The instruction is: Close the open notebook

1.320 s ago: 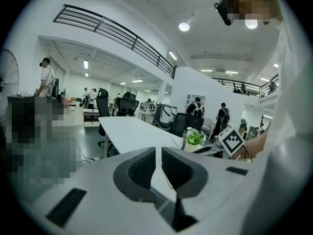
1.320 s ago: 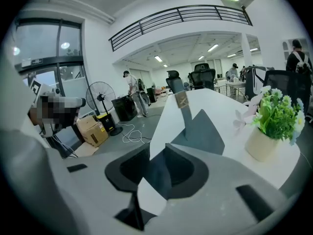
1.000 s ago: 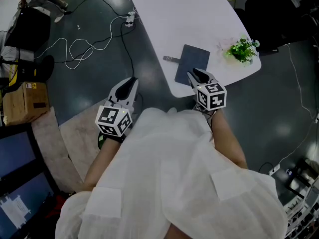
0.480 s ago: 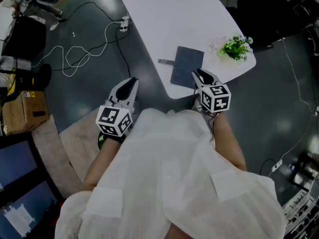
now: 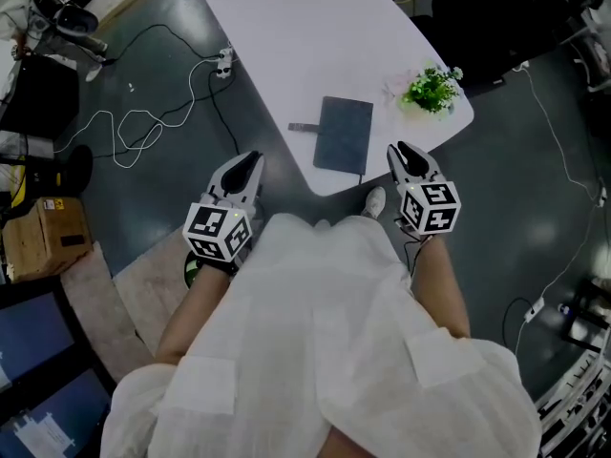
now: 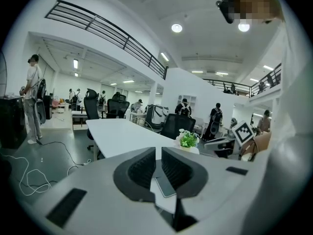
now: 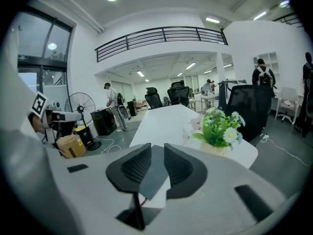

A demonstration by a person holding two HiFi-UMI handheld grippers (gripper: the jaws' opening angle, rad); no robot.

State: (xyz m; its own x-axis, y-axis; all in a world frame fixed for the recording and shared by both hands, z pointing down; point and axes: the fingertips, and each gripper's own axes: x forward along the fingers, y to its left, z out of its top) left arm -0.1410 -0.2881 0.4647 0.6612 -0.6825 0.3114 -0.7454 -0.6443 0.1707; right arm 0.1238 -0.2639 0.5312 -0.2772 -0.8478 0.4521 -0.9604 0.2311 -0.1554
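Note:
The dark blue-grey notebook [image 5: 344, 135] lies closed and flat on the white table [image 5: 305, 46], near its front edge; it also shows in the left gripper view [image 6: 167, 186] and the right gripper view [image 7: 155, 178]. My right gripper [image 5: 403, 149] hangs off the table's near-right edge, apart from the notebook. Its jaws [image 7: 157, 151] are closing with nothing between them. My left gripper [image 5: 250, 158] hovers over the floor left of the table, its jaws [image 6: 158, 153] a thin slit apart and empty.
A small potted plant [image 5: 430, 89] stands at the table's right corner. A short grey object [image 5: 303, 127] lies just left of the notebook. White cables [image 5: 162, 103] run over the floor at left, and a cardboard box [image 5: 38, 237] sits further left. Office chairs and people fill the background.
My right gripper has drawn back from the notebook's near corner, rightward and off the table edge, with its jaws narrowing. The left gripper has hardly shifted.

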